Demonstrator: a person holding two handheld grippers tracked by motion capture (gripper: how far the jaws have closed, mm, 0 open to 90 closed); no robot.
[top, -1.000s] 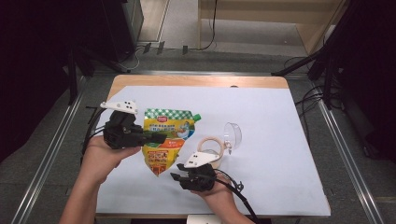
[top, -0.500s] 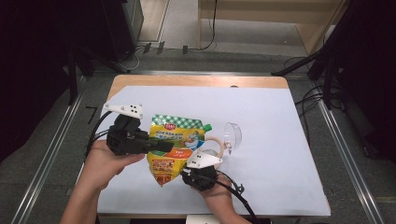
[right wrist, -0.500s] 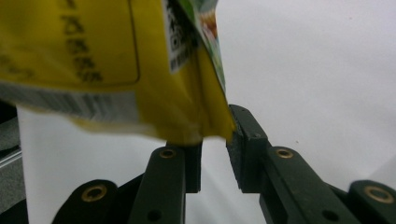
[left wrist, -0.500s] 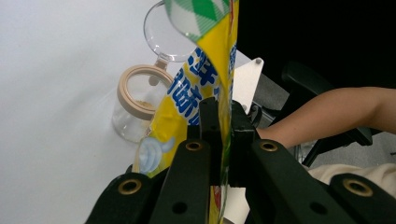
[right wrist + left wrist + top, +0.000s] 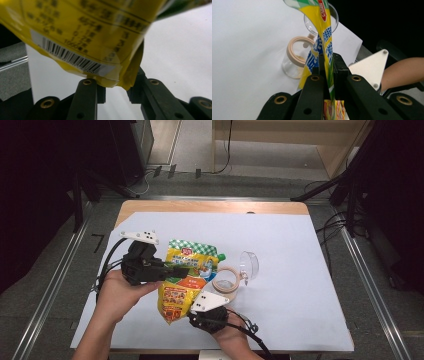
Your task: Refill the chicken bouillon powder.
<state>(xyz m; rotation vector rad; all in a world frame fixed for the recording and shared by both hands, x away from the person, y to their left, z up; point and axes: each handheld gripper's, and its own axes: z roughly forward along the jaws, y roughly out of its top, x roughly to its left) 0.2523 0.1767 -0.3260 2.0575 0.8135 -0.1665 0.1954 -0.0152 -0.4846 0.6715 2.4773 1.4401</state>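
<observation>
A yellow spout pouch (image 5: 186, 279) with a green checked top hangs over the white sheet between both grippers. My left gripper (image 5: 181, 269) is shut on its side edge; in the left gripper view the jaws (image 5: 329, 67) pinch the thin foil (image 5: 325, 30). My right gripper (image 5: 188, 316) meets the pouch's bottom. In the right gripper view the folded bottom corner (image 5: 117, 80) sits between the fingertips (image 5: 116, 93) and touches both pads. These jaws have just been opening a little, with the corner still between them. The pouch's green spout cap (image 5: 220, 256) points toward a clear jar (image 5: 226, 280).
The clear jar (image 5: 295, 58) with a beige rim lies on its side right of the pouch, a little powder inside. A clear round lid (image 5: 249, 265) stands just beyond it. The white sheet (image 5: 300, 270) covers a wooden table (image 5: 210, 206); cables trail from both grippers.
The pouch has shifted right toward the jar and tilted. The right gripper's jaws have come onto its bottom corner. Both hands have barely moved.
</observation>
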